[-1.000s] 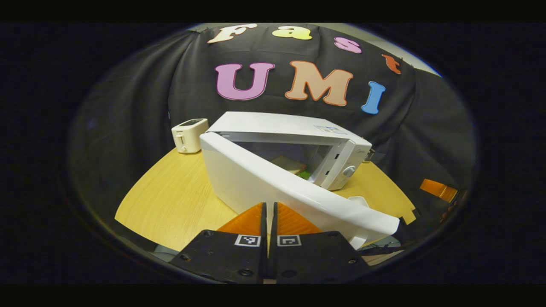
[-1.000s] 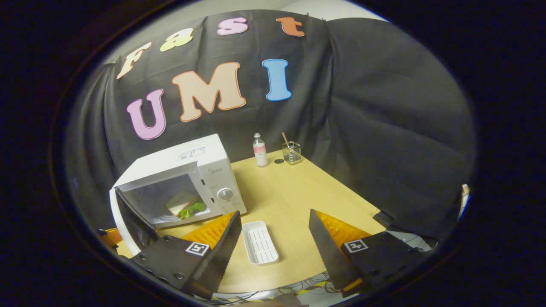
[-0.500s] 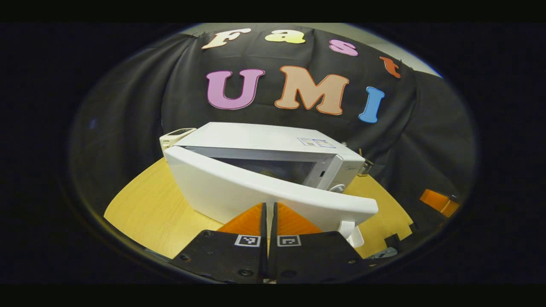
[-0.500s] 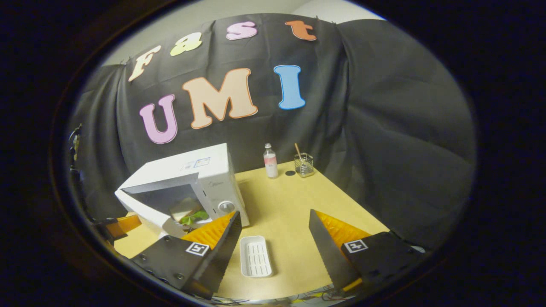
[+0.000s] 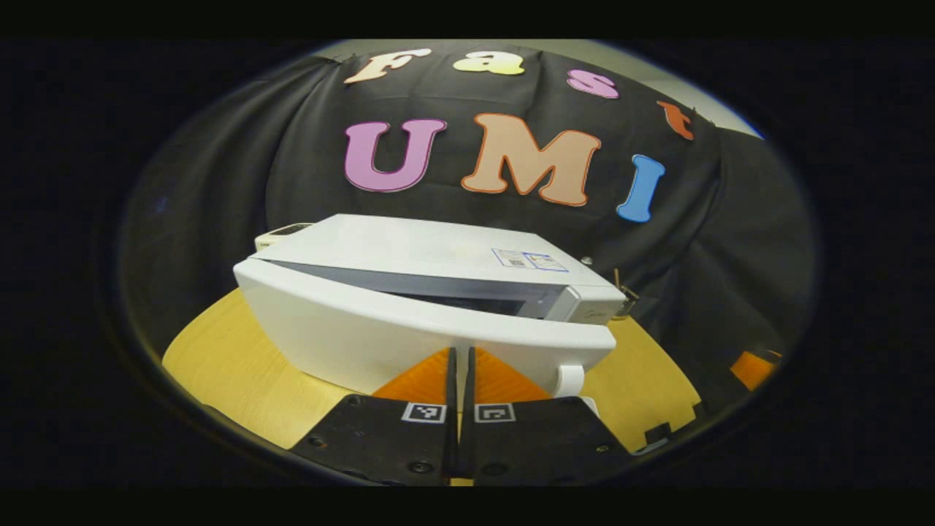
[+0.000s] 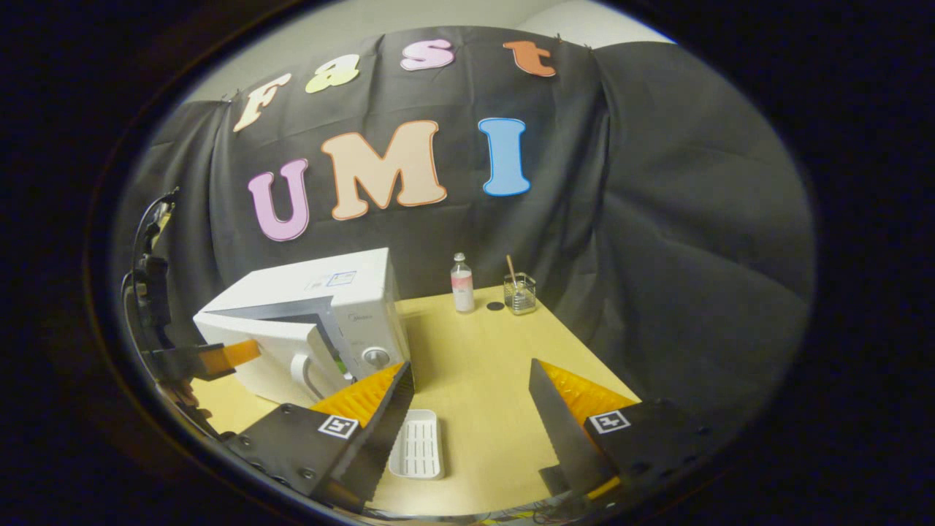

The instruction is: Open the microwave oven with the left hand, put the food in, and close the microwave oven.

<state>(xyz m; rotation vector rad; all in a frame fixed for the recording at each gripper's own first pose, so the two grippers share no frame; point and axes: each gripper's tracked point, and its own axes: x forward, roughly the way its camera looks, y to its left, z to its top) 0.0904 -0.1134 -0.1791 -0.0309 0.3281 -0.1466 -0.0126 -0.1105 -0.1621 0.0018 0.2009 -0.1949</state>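
We see the microwave door (image 5: 409,332) swung nearly shut since a moment ago, our left gripper (image 5: 460,354) pressed closed against it, while our right gripper (image 6: 471,376) hovers wide open, empty, above a white tray (image 6: 418,453).

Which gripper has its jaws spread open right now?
The right gripper, hovering over the white tray. The left gripper has its jaws closed together, pressed against the microwave door.

Right tongs (image 6: 471,380) gape above white tray (image 6: 416,453) beside microwave (image 6: 307,321)
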